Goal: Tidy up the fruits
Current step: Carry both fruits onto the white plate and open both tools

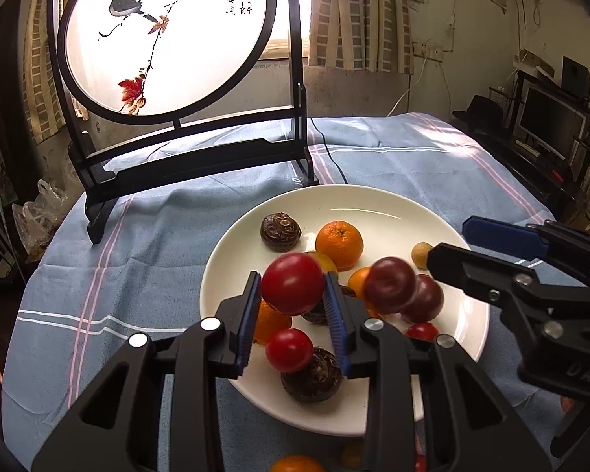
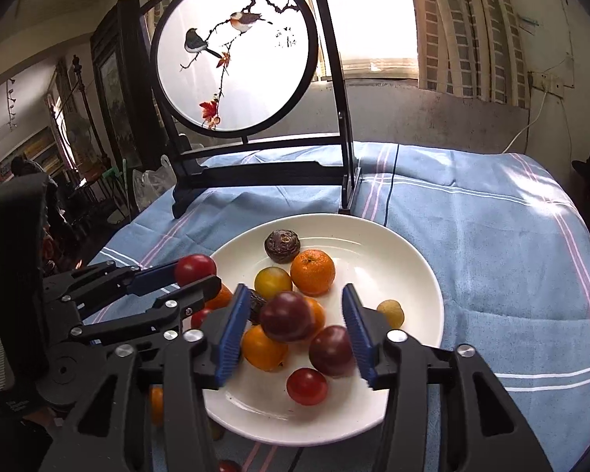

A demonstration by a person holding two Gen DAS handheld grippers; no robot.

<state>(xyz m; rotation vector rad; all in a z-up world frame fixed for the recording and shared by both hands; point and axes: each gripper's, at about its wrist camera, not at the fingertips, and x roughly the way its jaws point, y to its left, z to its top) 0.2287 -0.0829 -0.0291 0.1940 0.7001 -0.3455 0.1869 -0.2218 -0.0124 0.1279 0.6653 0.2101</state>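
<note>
Hovering over one white plate (image 2: 421, 275), left tongs (image 1: 294, 306) spread around a red tomato (image 1: 293, 289), right tongs (image 2: 295, 334) spread around a dark plum (image 2: 287, 316), one mandarin (image 2: 312, 271), two brown wrinkled fruits.

One white plate (image 2: 397, 259) sits centre frame. On or over it: two bright red tomatoes (image 2: 306, 386), two dark purple-red ones (image 2: 331, 350), one yellow tomato (image 2: 273, 283), one tangerine (image 2: 312, 271), one pale longan (image 2: 390, 313), and one dark wrinkled fruit (image 2: 281, 246) at its top edge.

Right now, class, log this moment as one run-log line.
left gripper: open, red tomato between jaws | right gripper: open, dark plum between jaws, blurred | white plate: fruit piled | stage: releasing over plate
</note>
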